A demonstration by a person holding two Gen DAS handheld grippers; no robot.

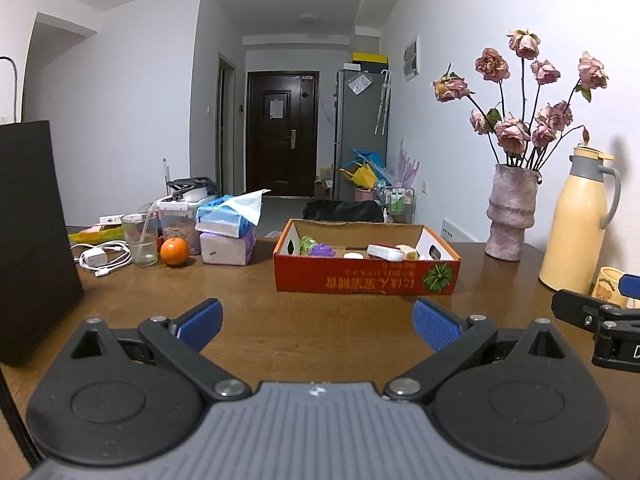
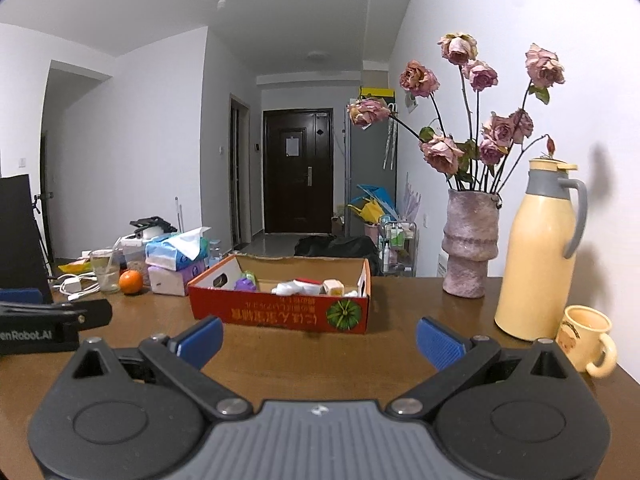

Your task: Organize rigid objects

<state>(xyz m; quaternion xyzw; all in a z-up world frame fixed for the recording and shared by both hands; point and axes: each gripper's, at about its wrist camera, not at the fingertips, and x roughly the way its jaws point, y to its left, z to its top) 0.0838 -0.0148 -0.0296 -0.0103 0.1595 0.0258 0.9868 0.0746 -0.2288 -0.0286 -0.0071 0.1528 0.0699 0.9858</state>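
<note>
Two handheld grippers point across a brown wooden table [image 1: 312, 288] toward a shallow red cardboard box [image 1: 366, 278] at the centre of both views. The left gripper [image 1: 316, 322] fills the bottom of the left wrist view, its blue-padded fingers spread wide with nothing between them; the right gripper [image 2: 318, 338] sits the same way in its own view, spread and empty. Both hang low over bare tabletop, short of the box. Inside the open box lie small hard items: a purple toy [image 1: 323, 250], a green translucent piece [image 1: 308, 244], a white and red flat case [image 1: 386, 252], and a pale block [image 1: 408, 251]. Gathered this way, the items already sit together in one container, which fits either a finished sort or a box waiting to be emptied. At centre left are an orange fruit [image 1: 174, 251], a clear glass [image 1: 141, 238], and stacked tissue packs [image 1: 228, 232]. At right stand a pink vase of dried roses [image 2: 470, 244], a cream thermos jug [image 2: 538, 248], and a cream mug [image 2: 586, 340].
</note>
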